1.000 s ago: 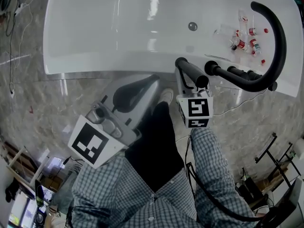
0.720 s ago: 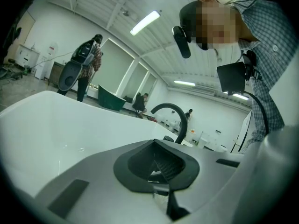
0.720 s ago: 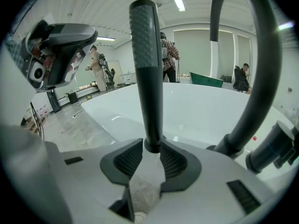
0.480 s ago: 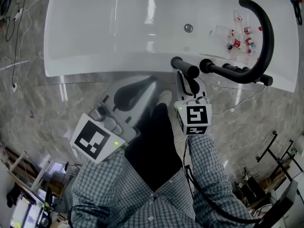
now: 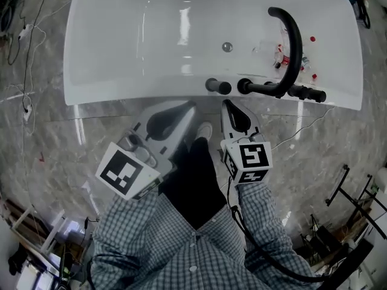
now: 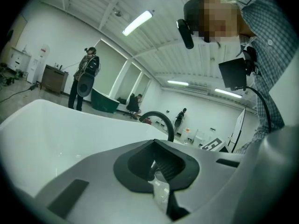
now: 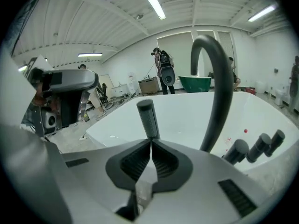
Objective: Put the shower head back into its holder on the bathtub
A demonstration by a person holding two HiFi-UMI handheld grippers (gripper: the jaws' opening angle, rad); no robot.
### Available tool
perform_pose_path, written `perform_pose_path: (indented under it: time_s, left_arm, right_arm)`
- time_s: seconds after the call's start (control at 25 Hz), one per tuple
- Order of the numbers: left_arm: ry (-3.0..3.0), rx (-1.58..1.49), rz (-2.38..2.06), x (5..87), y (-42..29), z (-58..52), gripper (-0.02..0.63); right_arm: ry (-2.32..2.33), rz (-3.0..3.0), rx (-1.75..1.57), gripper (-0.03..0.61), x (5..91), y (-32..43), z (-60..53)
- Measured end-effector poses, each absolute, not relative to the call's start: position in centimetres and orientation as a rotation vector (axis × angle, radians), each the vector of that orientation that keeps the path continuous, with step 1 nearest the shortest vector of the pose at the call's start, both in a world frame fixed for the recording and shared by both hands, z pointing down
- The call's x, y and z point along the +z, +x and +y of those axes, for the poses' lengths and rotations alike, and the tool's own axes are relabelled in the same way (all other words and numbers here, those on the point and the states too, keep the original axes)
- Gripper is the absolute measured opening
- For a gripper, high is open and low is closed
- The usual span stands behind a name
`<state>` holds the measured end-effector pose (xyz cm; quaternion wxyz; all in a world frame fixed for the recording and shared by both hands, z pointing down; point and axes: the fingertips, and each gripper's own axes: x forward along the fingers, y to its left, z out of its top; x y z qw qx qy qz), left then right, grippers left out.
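A: Status first: looks like the closing end of the job. Black ribbed shower head (image 7: 148, 118) upright on the near rim of the bathtub (image 5: 151, 89), just left of the faucet knobs (image 5: 245, 86). Apparently seated in its holder, though holder itself not to be made out beneath it.

B: And the right gripper (image 7: 150, 143)?

A: Pressed together, pinching nothing. Tips just short of the shower head, apart from it, pointed straight at it.

B: Left gripper (image 6: 155, 160)?

A: Likewise closed on nothing. Held low beside the right one, aimed across the tub toward the arched spout (image 5: 295, 41). No part in the work at this moment.

B: So what next?

A: Probably nothing but a clean retreat: draw the right gripper straight back from the rim without brushing the shower head. Worth checking the seat too, with the base hard to make out. If loose or tilted, open wide, close around the ribbed shaft, press down until firm.

B: Any hazard?

A: Hose not visible, so no judging any tug from it. Keep clear of the knobs on the way out.
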<state>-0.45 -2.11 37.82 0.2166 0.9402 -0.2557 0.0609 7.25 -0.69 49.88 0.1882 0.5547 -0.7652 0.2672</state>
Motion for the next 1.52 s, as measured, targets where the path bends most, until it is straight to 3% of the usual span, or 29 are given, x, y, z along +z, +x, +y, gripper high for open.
perform_pose_path:
  time_s: [0.8,1.52]
  left_arm:
    - [2.753,0.08,-0.693,21.9,-0.4,0.1,0.008]
    - [2.836,-0.066,-0.755,13.7,-2.2,0.5,0.008]
  right_arm:
    - [1.681,-2.308,0.586,0.025,28.3,8.9,0.4]
    - [1.72,-2.476,0.362,0.021,17.1,8.2,-0.3]
